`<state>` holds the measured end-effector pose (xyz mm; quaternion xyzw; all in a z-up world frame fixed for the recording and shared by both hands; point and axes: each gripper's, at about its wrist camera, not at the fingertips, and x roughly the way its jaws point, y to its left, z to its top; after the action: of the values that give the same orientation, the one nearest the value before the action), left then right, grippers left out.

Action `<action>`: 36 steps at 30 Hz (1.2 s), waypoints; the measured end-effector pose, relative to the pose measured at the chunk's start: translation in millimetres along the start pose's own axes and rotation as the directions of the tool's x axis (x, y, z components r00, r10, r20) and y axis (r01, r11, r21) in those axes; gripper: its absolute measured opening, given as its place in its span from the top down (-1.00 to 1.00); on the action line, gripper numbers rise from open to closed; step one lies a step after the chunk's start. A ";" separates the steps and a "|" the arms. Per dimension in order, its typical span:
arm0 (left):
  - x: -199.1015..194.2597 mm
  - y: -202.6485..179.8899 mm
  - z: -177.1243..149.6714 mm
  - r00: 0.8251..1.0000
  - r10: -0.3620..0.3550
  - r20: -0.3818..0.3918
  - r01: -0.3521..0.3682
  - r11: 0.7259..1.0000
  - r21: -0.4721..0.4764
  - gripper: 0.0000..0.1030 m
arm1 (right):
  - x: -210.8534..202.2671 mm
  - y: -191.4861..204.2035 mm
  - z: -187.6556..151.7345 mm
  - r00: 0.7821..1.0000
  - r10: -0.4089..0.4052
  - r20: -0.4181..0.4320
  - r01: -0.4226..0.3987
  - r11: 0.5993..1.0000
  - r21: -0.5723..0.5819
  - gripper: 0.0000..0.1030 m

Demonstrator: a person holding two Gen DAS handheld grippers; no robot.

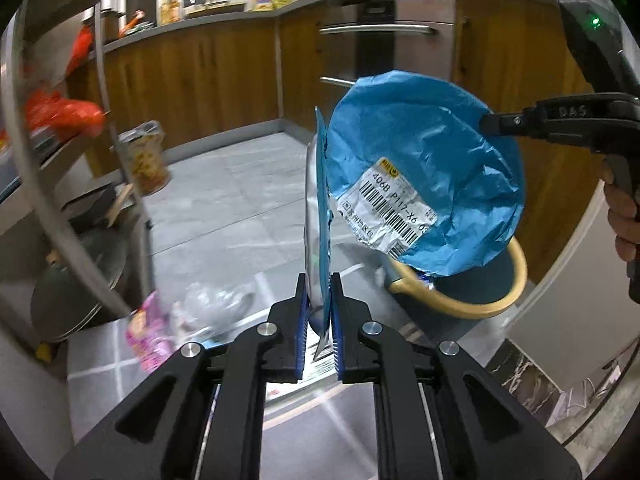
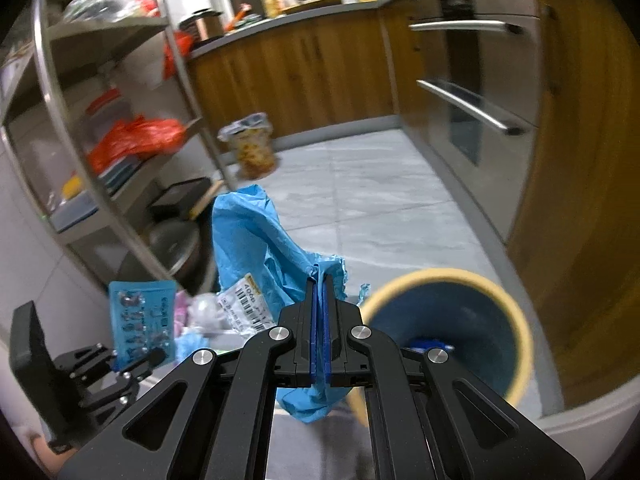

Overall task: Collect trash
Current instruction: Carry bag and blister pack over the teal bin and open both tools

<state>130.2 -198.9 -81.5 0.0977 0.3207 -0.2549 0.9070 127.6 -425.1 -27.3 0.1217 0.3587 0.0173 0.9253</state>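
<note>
My left gripper (image 1: 320, 280) is shut on a flat blue and silver packet (image 1: 318, 200), seen edge-on and standing up from the jaws. To its right hangs a crumpled blue mailer bag (image 1: 420, 140) with a barcode label, and my right gripper (image 1: 486, 122) is pinching its edge. In the right wrist view, the right gripper (image 2: 320, 280) is shut on the blue bag (image 2: 248, 232), which drapes to both sides of the jaws. At lower left there, the left gripper (image 2: 154, 356) holds the packet (image 2: 142, 320). A round bin (image 2: 520, 320) with a yellow rim (image 1: 472, 312) stands on the floor below the bag.
A metal shelf rack (image 2: 184, 80) stands on the left. An instant noodle cup (image 2: 252, 146) sits on the grey tile floor beside it. A pink wrapper (image 1: 148, 332) and crumpled clear plastic (image 1: 212, 304) lie nearer. Wooden cabinets and an oven (image 2: 472, 112) line the far side and the right.
</note>
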 end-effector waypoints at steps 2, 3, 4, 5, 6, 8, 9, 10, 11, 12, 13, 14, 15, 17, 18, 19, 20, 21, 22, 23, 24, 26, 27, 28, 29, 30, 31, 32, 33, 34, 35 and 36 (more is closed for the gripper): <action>6.8 -12.9 3.3 1.000 -0.021 0.003 0.021 1.000 0.012 0.81 | -2.1 -19.0 -2.1 1.000 -0.020 -0.003 0.020 0.999 0.032 0.94; 10.5 -20.2 4.9 0.999 -0.032 0.004 0.032 0.999 0.017 0.81 | -2.6 -30.5 -3.0 1.000 -0.029 -0.008 0.029 0.998 0.053 0.93; 13.1 -26.5 6.2 0.999 -0.042 0.005 0.042 0.999 0.018 0.81 | -3.8 -38.1 -3.7 0.999 -0.038 -0.007 0.038 0.997 0.063 0.93; 16.5 -33.3 7.5 0.998 -0.055 0.003 0.055 0.998 0.020 0.81 | -4.4 -46.2 -3.8 0.999 -0.049 -0.005 0.049 0.996 0.077 0.94; 19.5 -39.2 8.9 0.998 -0.064 0.001 0.064 0.998 0.023 0.81 | -5.3 -56.1 -4.2 0.998 -0.063 -0.004 0.063 0.994 0.094 0.94; 25.6 -50.2 11.9 0.997 -0.083 -0.003 0.083 0.996 0.031 0.81 | -6.2 -68.2 -5.9 0.996 -0.093 -0.003 0.092 0.990 0.107 0.94; 27.5 -53.9 12.0 0.996 -0.088 -0.004 0.088 0.996 0.034 0.81 | -5.5 -73.1 -6.7 0.994 -0.112 -0.006 0.112 0.988 0.105 0.94; 30.0 -59.1 13.7 0.995 -0.096 -0.007 0.097 0.995 0.036 0.81 | -4.8 -76.3 -7.7 0.992 -0.124 -0.008 0.125 0.987 0.102 0.94; 31.1 -61.6 14.9 0.995 -0.103 -0.009 0.103 0.994 0.033 0.81 | -4.1 -79.1 -7.6 0.991 -0.137 -0.007 0.137 0.985 0.100 0.93; 33.1 -63.5 15.3 0.994 -0.111 -0.016 0.111 0.993 0.030 0.81 | -3.9 -83.8 -9.0 0.989 -0.149 -0.007 0.149 0.984 0.099 0.93; 36.0 -66.6 15.3 0.993 -0.116 -0.022 0.117 0.993 0.029 0.81 | -2.9 -85.3 -9.2 0.988 -0.156 -0.008 0.156 0.983 0.098 0.93; 39.8 -69.1 15.2 0.992 -0.119 -0.031 0.120 0.992 0.029 0.81 | -1.2 -87.2 -9.5 0.986 -0.167 -0.009 0.167 0.981 0.097 0.93; 43.3 -70.6 15.5 0.991 -0.124 -0.040 0.125 0.992 0.029 0.81 | 0.8 -90.4 -10.5 0.984 -0.179 -0.013 0.180 0.979 0.094 0.93; 52.1 -72.3 16.6 0.990 -0.131 -0.061 0.132 0.991 0.023 0.81 | 2.2 -96.1 -12.0 0.980 -0.199 -0.019 0.200 0.975 0.092 0.93; 55.2 -72.3 17.8 0.989 -0.134 -0.070 0.136 0.991 0.020 0.81 | 4.3 -99.3 -13.1 0.977 -0.211 -0.022 0.212 0.973 0.094 0.93; 60.8 -72.4 18.7 0.987 -0.136 -0.080 0.138 0.990 0.014 0.81 | 5.9 -102.9 -14.0 0.976 -0.217 -0.027 0.218 0.971 0.098 0.94; 66.7 -73.7 19.6 0.986 -0.138 -0.089 0.139 0.990 0.008 0.81 | 9.0 -106.5 -15.6 0.974 -0.222 -0.037 0.224 0.969 0.103 0.93; 73.6 -75.3 20.8 0.985 -0.142 -0.101 0.143 0.990 0.003 0.81 | 12.2 -109.5 -17.2 0.973 -0.228 -0.045 0.231 0.967 0.106 0.93; 77.2 -76.9 20.0 0.983 -0.144 -0.110 0.145 0.989 0.003 0.81 | 14.9 -111.0 -17.9 0.971 -0.234 -0.053 0.238 0.965 0.107 0.93; 83.9 -79.6 21.6 0.982 -0.143 -0.122 0.145 0.989 0.008 0.81 | 18.8 -113.8 -19.1 0.969 -0.239 -0.065 0.245 0.963 0.109 0.93; 87.8 -81.3 23.1 0.982 -0.143 -0.126 0.146 0.989 0.014 0.81 | 21.8 -116.2 -20.2 0.967 -0.243 -0.072 0.250 0.962 0.112 0.93; 97.1 -88.7 27.6 0.983 -0.133 -0.129 0.141 0.988 0.055 0.81 | 26.2 -119.2 -21.9 0.963 -0.254 -0.084 0.263 0.958 0.115 0.93; 99.0 -92.5 28.6 0.983 -0.131 -0.128 0.141 0.988 0.071 0.81 | 28.9 -121.6 -23.0 0.961 -0.259 -0.094 0.269 0.956 0.120 0.93; 102.9 -96.5 31.1 0.983 -0.130 -0.128 0.142 0.986 0.090 0.81 | 31.1 -123.1 -23.6 0.960 -0.261 -0.102 0.273 0.954 0.125 0.93; 107.4 -100.2 33.1 0.983 -0.128 -0.132 0.142 0.984 0.105 0.81 | 34.3 -124.6 -24.0 0.957 -0.266 -0.113 0.279 0.951 0.129 0.93; 110.7 -104.3 33.5 0.983 -0.126 -0.136 0.142 0.983 0.115 0.81 | 37.9 -126.5 -25.1 0.953 -0.275 -0.127 0.291 0.948 0.131 0.93; 116.9 -108.6 34.7 0.982 -0.120 -0.146 0.139 0.981 0.132 0.81 | 41.2 -127.7 -26.7 0.950 -0.278 -0.142 0.297 0.945 0.134 0.93; 122.7 -113.0 35.5 0.981 -0.114 -0.155 0.137 0.979 0.149 0.81 | 45.0 -129.6 -29.2 0.947 -0.280 -0.160 0.302 0.943 0.139 0.93; 128.0 -117.2 36.0 0.980 -0.111 -0.162 0.138 0.977 0.165 0.81 | 47.9 -130.5 -31.6 0.943 -0.287 -0.170 0.311 0.940 0.137 0.93; 134.4 -120.1 37.5 0.979 -0.111 -0.171 0.141 0.975 0.173 0.81 | 50.2 -130.6 -31.9 0.941 -0.290 -0.177 0.315 0.939 0.135 0.93; 140.4 -123.5 38.0 0.977 -0.110 -0.182 0.143 0.973 0.179 0.81 | 51.8 -130.7 -32.8 0.939 -0.293 -0.181 0.318 0.938 0.134 0.93; 144.1 -125.1 37.4 0.975 -0.107 -0.193 0.143 0.973 0.183 0.81 | 53.8 -131.2 -33.5 0.937 -0.295 -0.189 0.322 0.937 0.133 0.93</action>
<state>180.1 -375.7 -145.2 0.1888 0.3809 -0.3321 0.8420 137.9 -538.8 -117.9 0.1364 0.4492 -0.1477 0.8705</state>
